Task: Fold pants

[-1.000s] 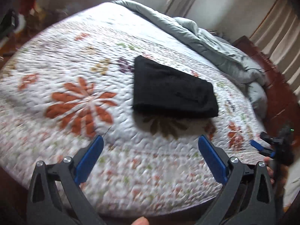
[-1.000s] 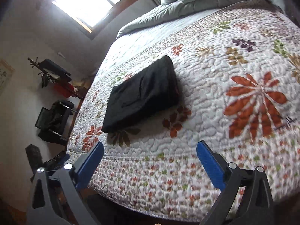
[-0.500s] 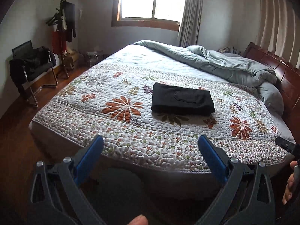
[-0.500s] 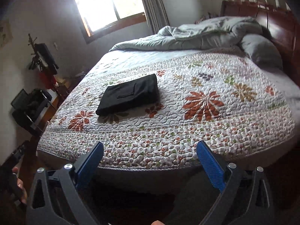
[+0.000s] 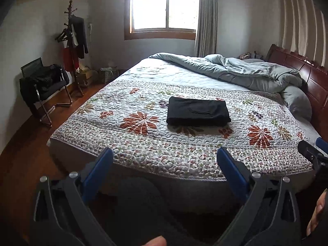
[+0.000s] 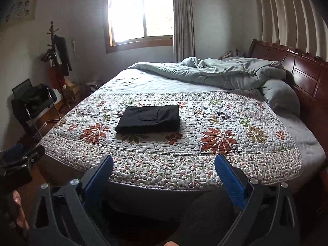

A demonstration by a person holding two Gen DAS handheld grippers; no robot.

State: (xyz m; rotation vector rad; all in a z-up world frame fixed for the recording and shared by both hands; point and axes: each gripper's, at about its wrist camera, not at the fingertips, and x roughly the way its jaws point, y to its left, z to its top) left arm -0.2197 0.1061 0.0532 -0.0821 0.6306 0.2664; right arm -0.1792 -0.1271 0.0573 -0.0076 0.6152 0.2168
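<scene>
The black pants [image 5: 197, 113] lie folded into a flat rectangle on the floral quilt [image 5: 143, 147] in the middle of the bed; they also show in the right wrist view [image 6: 149, 119]. My left gripper [image 5: 164, 164] is open and empty, held back from the bed's near edge. My right gripper [image 6: 164, 165] is also open and empty, likewise back from the near edge. Part of the right gripper shows at the right edge of the left wrist view [image 5: 313, 153].
A rumpled grey duvet [image 5: 235, 69] and pillow [image 5: 297, 102] lie by the wooden headboard [image 5: 307, 75]. A black chair [image 5: 43, 84] with clothes and a coat stand [image 5: 73, 41] stand on the wooden floor at left. A window [image 5: 164, 6] is behind.
Both grippers have pulled back and away from the bed, from close above the quilt to well off its near edge. The folded pants have not moved.
</scene>
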